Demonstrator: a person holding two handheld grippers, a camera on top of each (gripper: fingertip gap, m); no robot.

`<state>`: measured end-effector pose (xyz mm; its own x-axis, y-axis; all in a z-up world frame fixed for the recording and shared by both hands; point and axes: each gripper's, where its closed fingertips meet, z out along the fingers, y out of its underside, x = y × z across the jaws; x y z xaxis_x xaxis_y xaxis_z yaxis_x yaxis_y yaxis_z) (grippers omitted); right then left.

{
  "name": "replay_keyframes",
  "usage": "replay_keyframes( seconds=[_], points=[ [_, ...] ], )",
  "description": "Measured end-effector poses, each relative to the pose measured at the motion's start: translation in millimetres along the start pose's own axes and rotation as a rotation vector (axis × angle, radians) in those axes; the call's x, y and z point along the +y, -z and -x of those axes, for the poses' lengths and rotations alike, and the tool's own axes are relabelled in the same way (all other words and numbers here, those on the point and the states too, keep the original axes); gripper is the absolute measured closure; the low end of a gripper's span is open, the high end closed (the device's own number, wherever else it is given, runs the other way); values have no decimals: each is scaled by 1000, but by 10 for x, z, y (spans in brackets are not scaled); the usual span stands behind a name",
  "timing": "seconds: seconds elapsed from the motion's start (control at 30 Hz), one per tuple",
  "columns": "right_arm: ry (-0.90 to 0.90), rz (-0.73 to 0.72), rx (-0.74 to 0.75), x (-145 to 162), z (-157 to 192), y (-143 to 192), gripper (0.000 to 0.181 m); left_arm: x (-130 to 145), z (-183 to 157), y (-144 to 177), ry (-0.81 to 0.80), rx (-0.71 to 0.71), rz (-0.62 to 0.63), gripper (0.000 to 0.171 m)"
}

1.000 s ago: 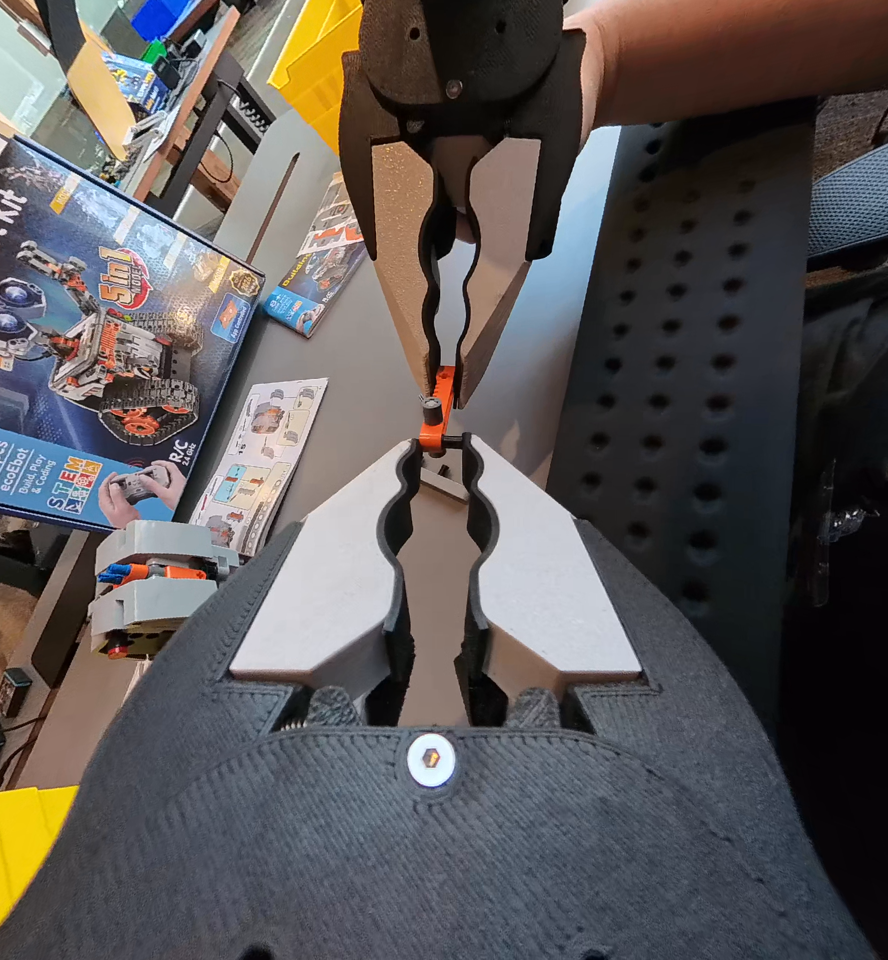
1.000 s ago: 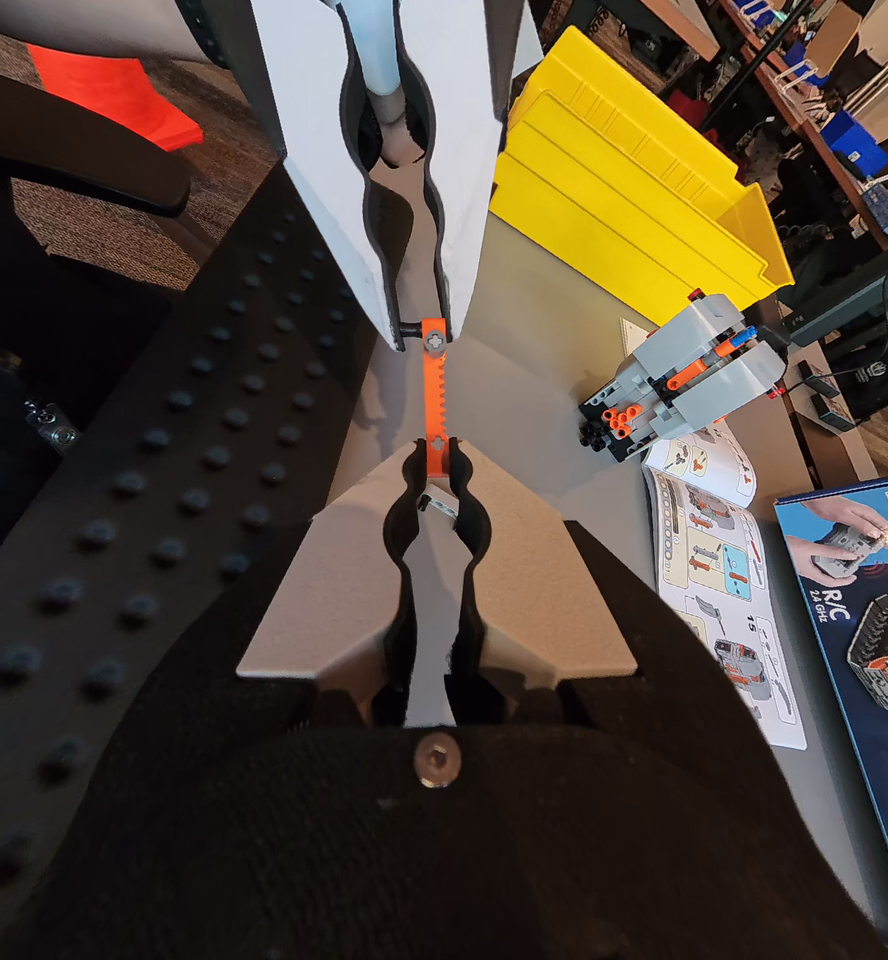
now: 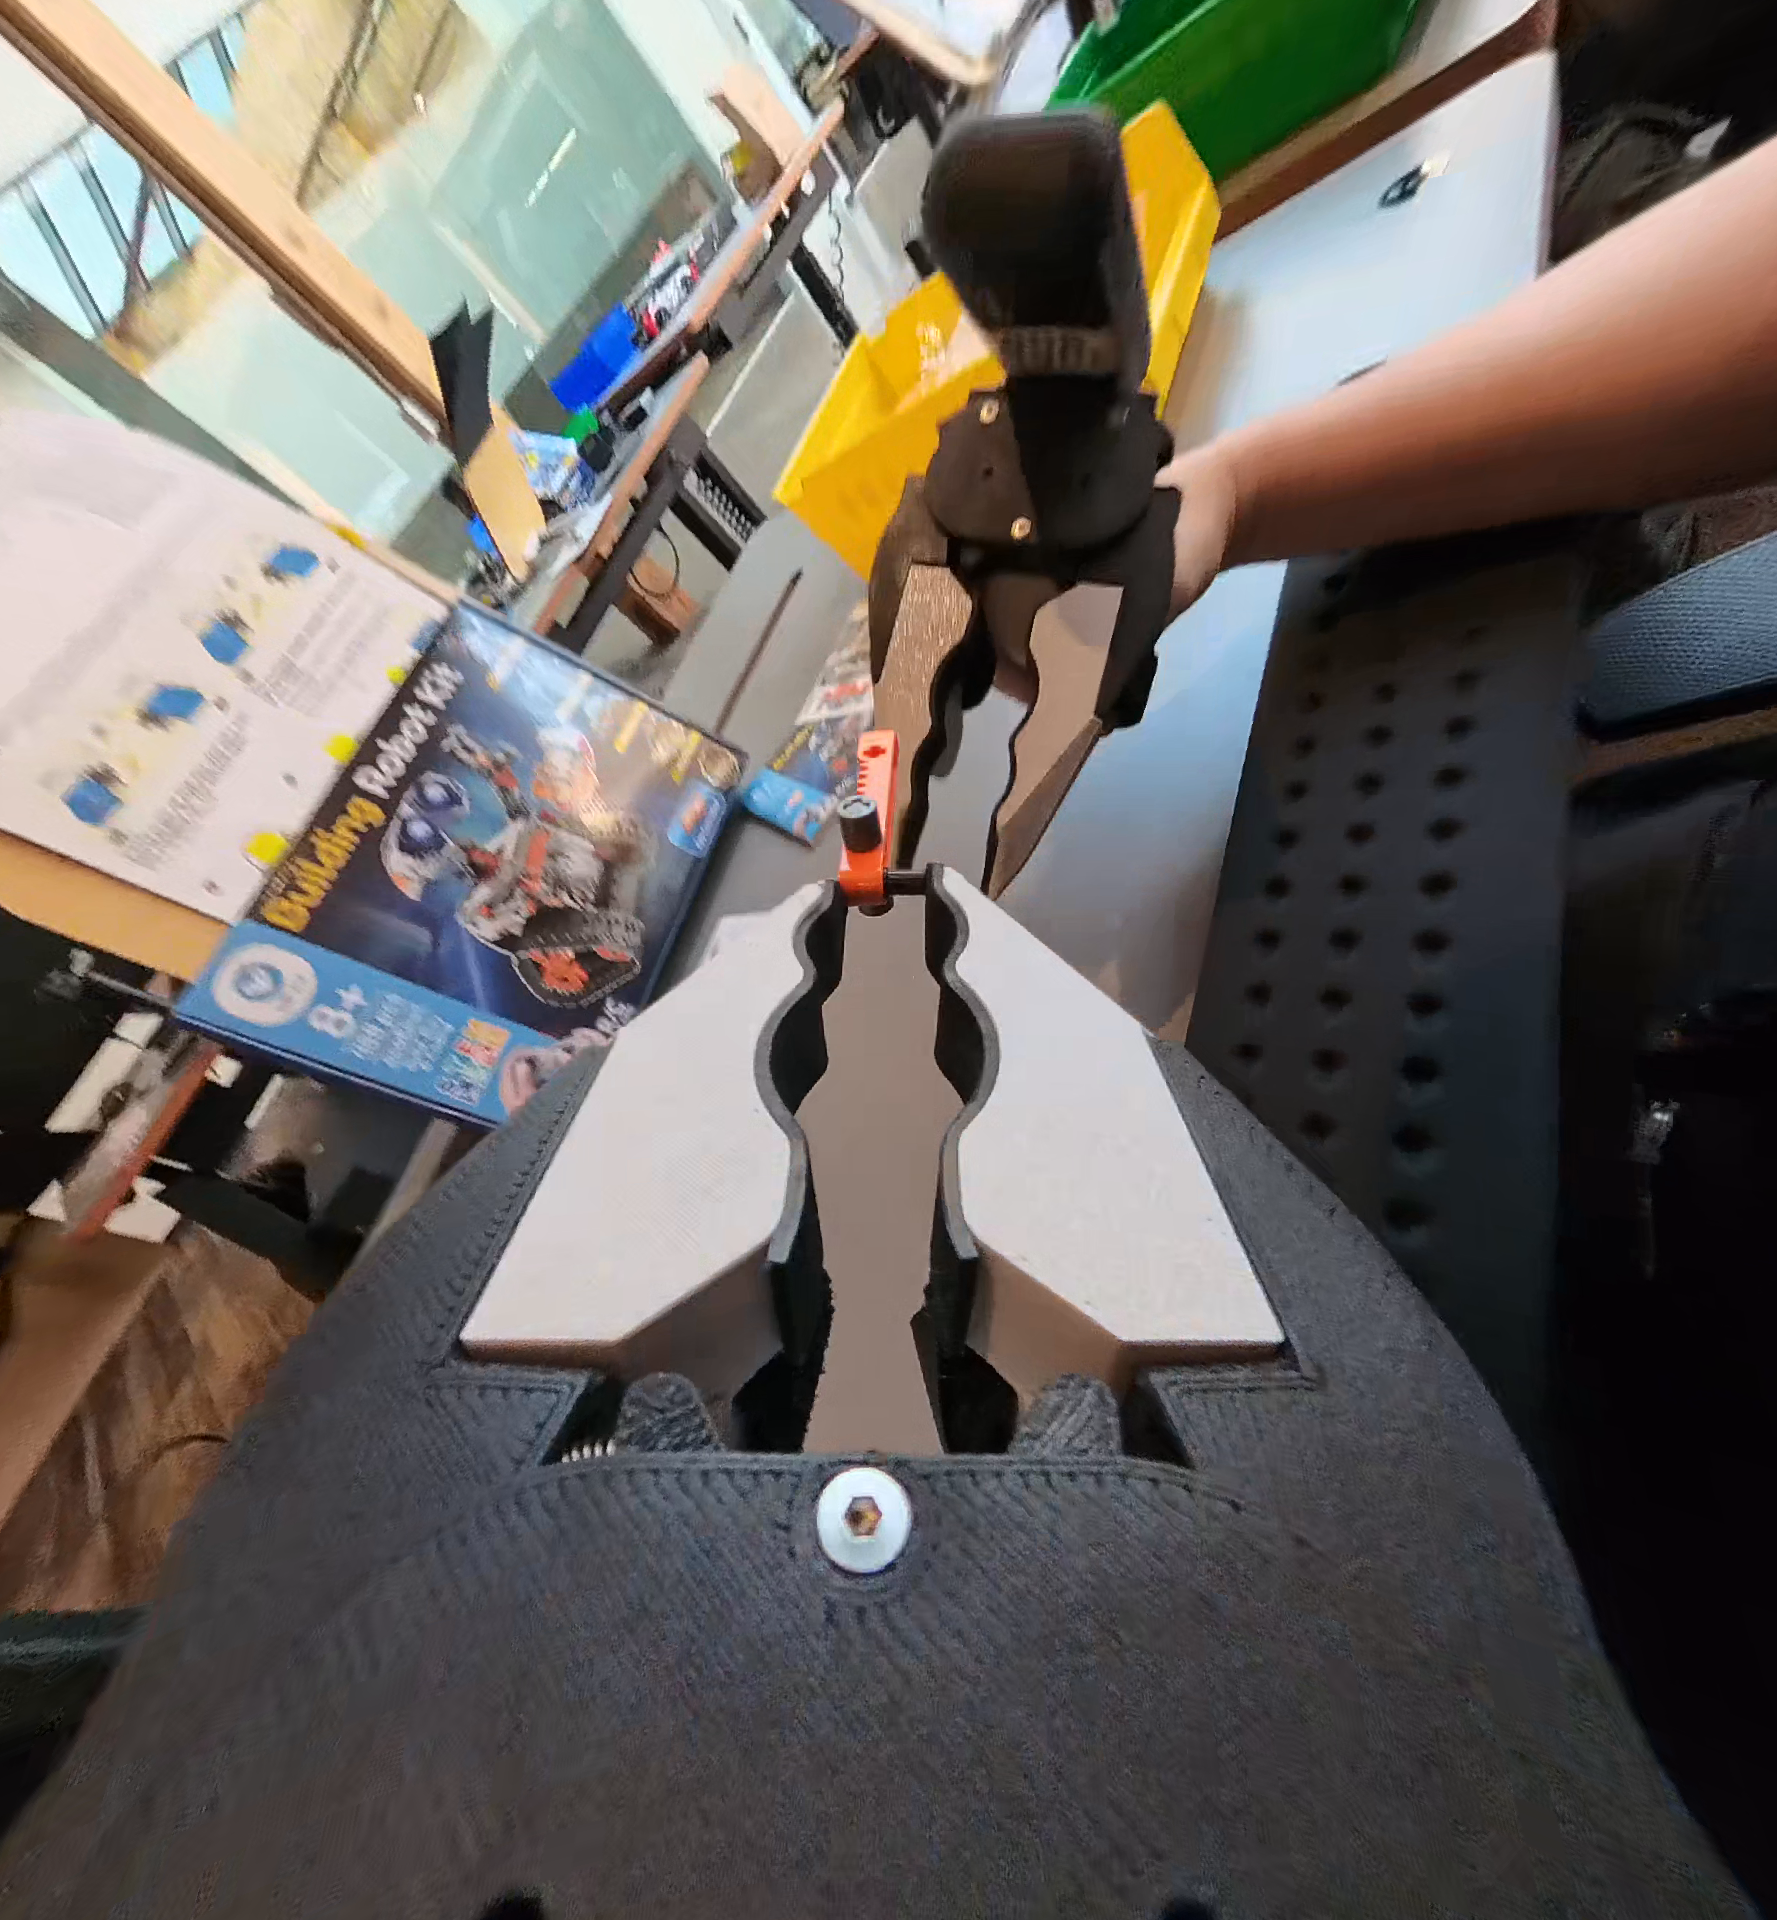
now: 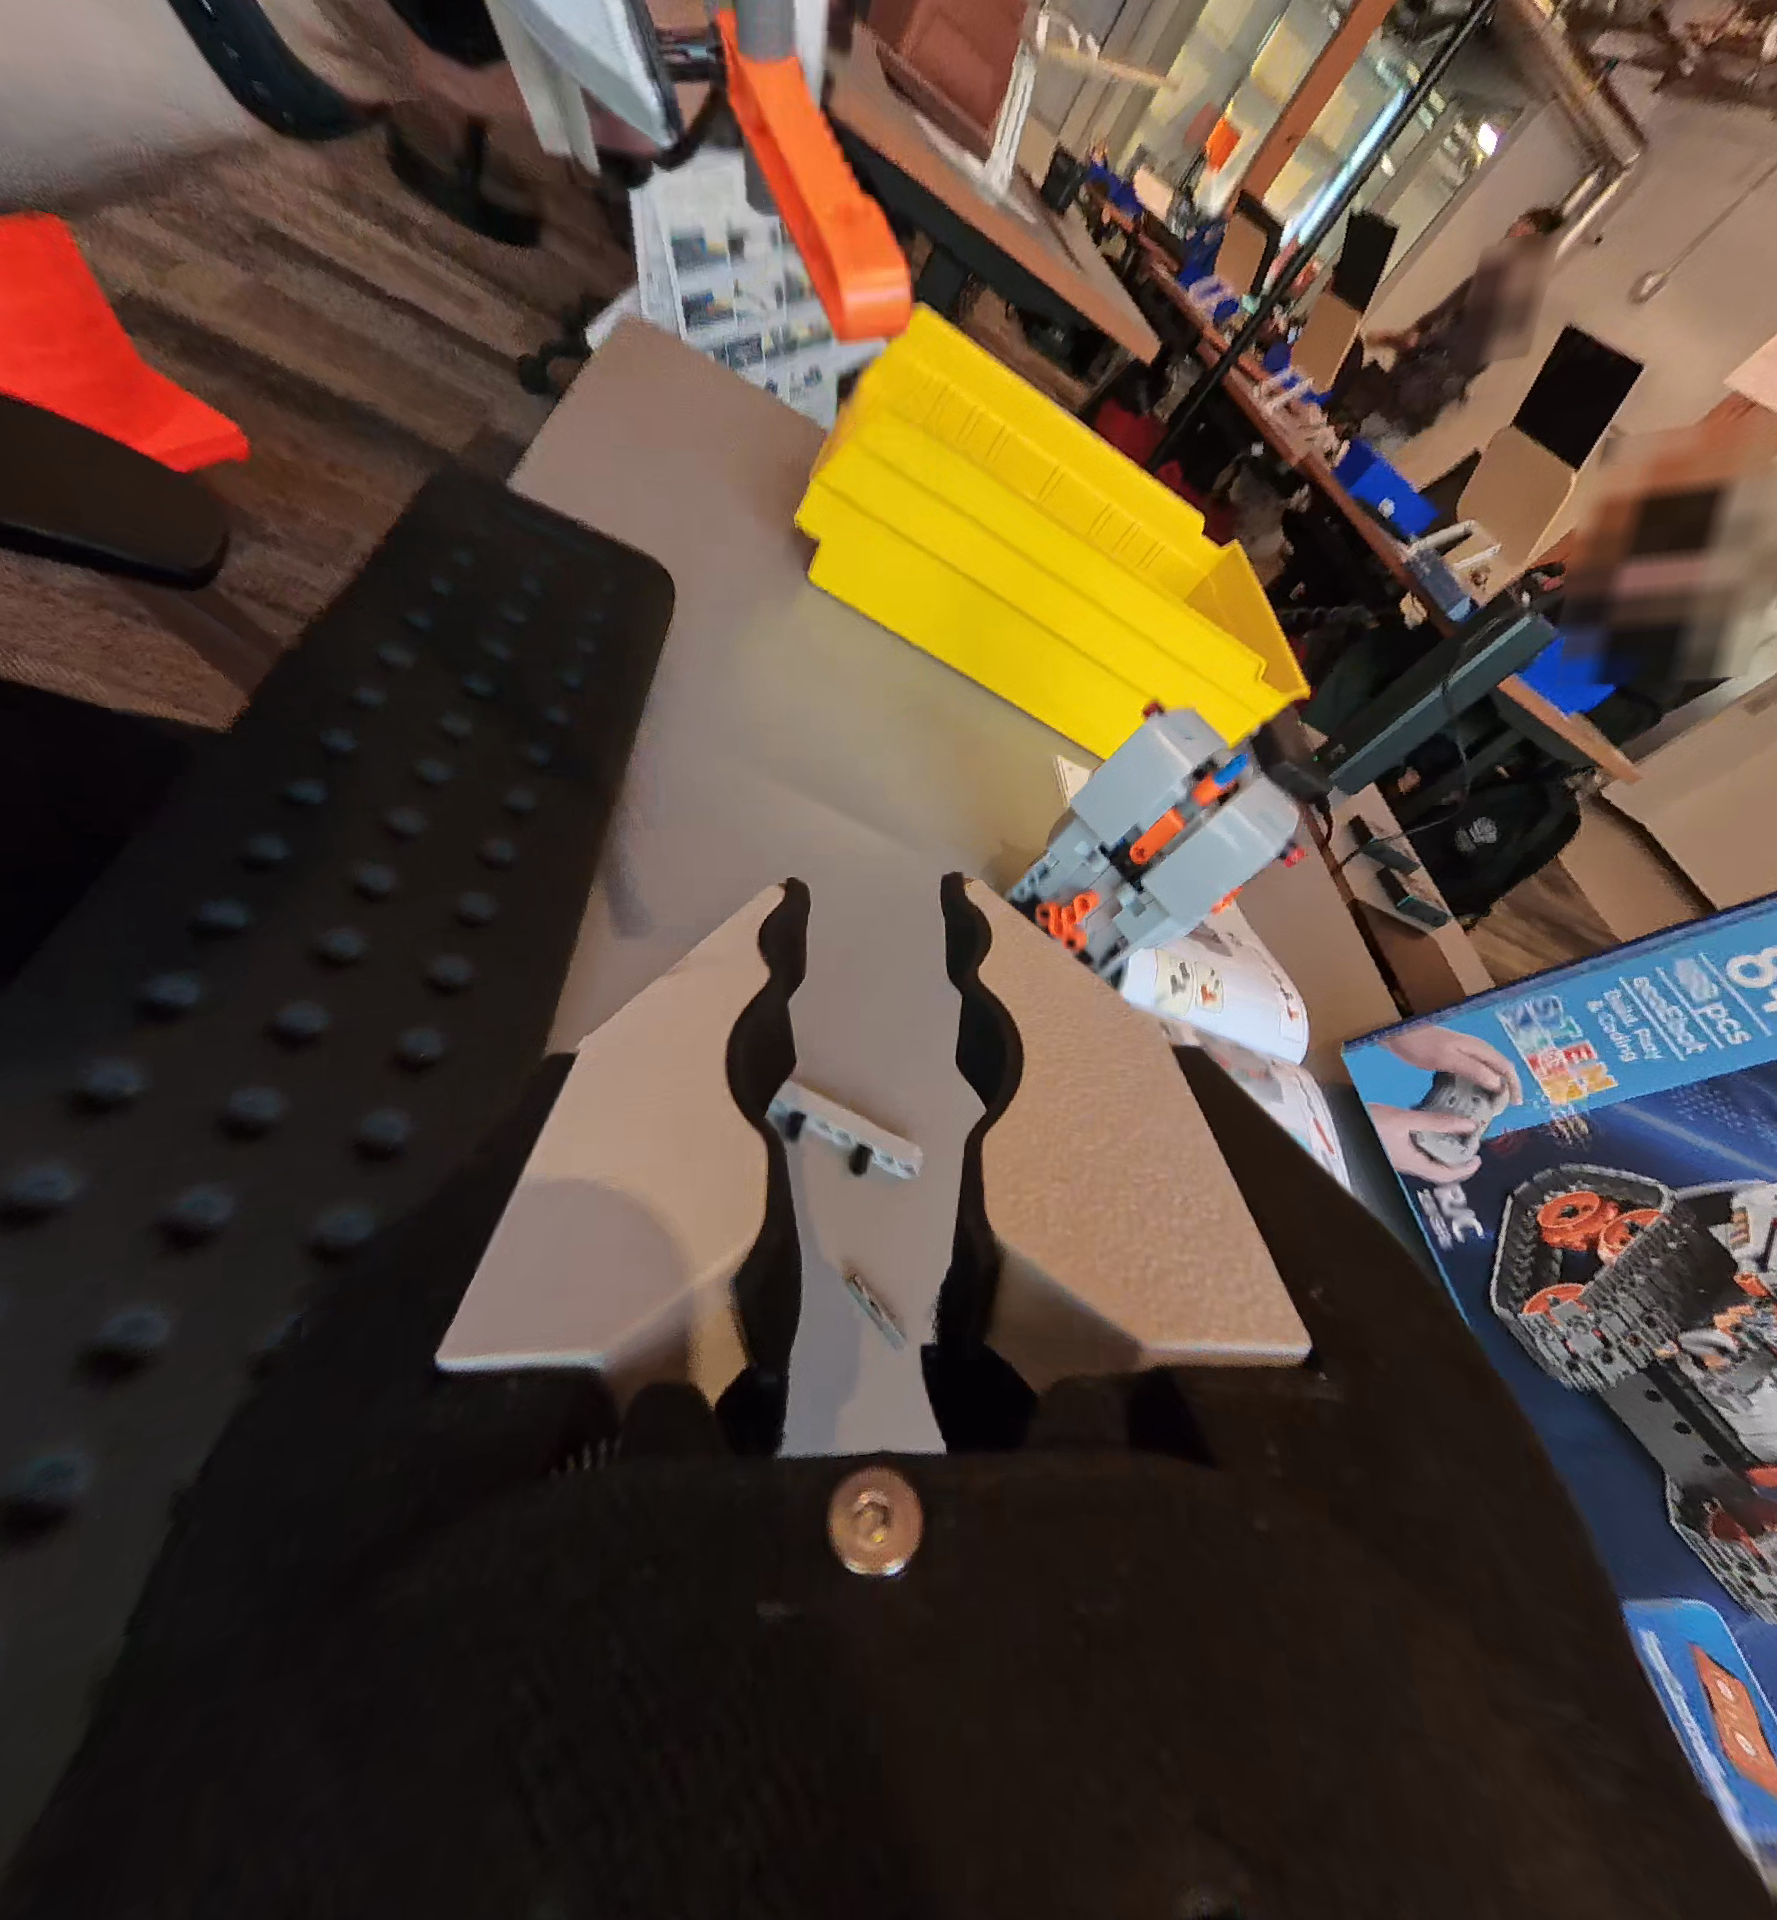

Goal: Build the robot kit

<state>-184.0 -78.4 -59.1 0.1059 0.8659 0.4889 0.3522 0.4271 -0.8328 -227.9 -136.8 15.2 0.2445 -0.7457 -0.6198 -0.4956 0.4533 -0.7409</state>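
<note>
My left gripper (image 3: 884, 888) is shut on the lower end of an orange toothed beam (image 3: 876, 805) that carries a black pin (image 3: 856, 821); the beam stands up from my fingertips above the table. My right gripper (image 4: 876, 899) is open and empty, and in the left wrist view (image 3: 967, 831) it hangs just right of the beam without touching it. In the right wrist view the orange beam (image 4: 811, 177) shows far off at the top. On the table under the right gripper lie a grey beam with black pins (image 4: 842, 1138) and a small grey piece (image 4: 873, 1309).
A grey and orange brick assembly (image 4: 1164, 831) stands on an open instruction booklet (image 4: 1227, 997). Stacked yellow bins (image 4: 1019, 561) lie behind it. A blue kit box (image 4: 1642, 1247) lies at the right, and it also shows in the left wrist view (image 3: 468, 862). A black studded panel (image 4: 292, 935) borders the table. The left gripper's tips are roughly 11 centimeters from the right gripper's.
My right gripper has let go of the orange beam, opened and drawn back. My left gripper has kept the beam and swung upward with it.
</note>
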Motion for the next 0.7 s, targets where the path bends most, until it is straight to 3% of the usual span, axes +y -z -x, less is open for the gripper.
replay_keyframes(
  seconds=[0.27, 0.47, 0.57, 0.7],
  points=[
    [-116, -501, -47, -1212, 43, 409, 145, -430, -81, 190, -6, 55, -115, 157],
    [-101, -547, -113, -1568, 137, 496, 148, -660, -64, 250, 97, 89, -238, 158],
    [-61, -546, -122, -1659, 197, 497, 171, -717, -49, 273, 154, 96, -291, 158],
    [-86, -563, -115, -1737, 196, 504, 172, -767, -37, 312, 240, 121, -354, 158]
  ],
)
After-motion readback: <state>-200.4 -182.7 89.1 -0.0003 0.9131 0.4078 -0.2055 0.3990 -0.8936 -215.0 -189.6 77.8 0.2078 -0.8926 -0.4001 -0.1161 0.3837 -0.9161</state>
